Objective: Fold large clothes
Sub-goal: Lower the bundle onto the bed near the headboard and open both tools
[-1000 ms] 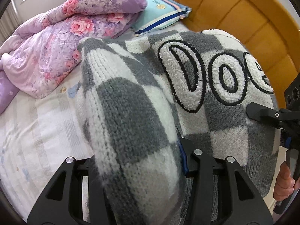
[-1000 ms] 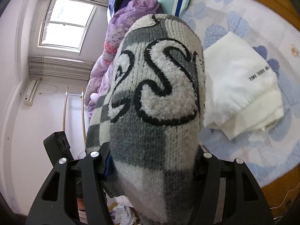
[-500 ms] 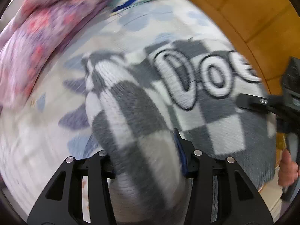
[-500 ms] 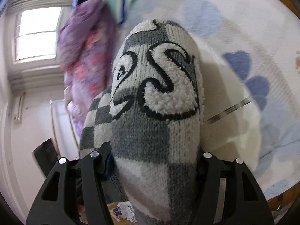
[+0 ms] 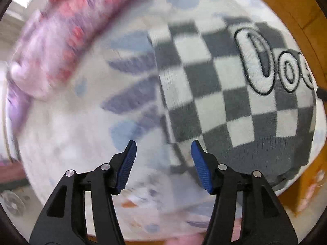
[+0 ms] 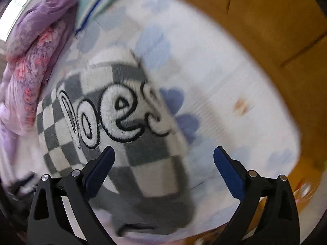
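On a bed's blue-flowered sheet, beside a wooden bed frame and floral quilt, the checkered sweater lies below the left gripper and right gripper, both empty, jaws opening.

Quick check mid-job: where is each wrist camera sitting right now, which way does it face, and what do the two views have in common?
Left wrist: on the left gripper, facing steeply down at the bed sheet; the checkered sweater lies right; own fingers only, jaws opening, nothing between them.
Right wrist: on the right gripper, facing steeply down over the sweater; own fingers only, jaws opening, unclamped.
Shared: sweater, sheet, purple floral quilt, wooden bed frame.
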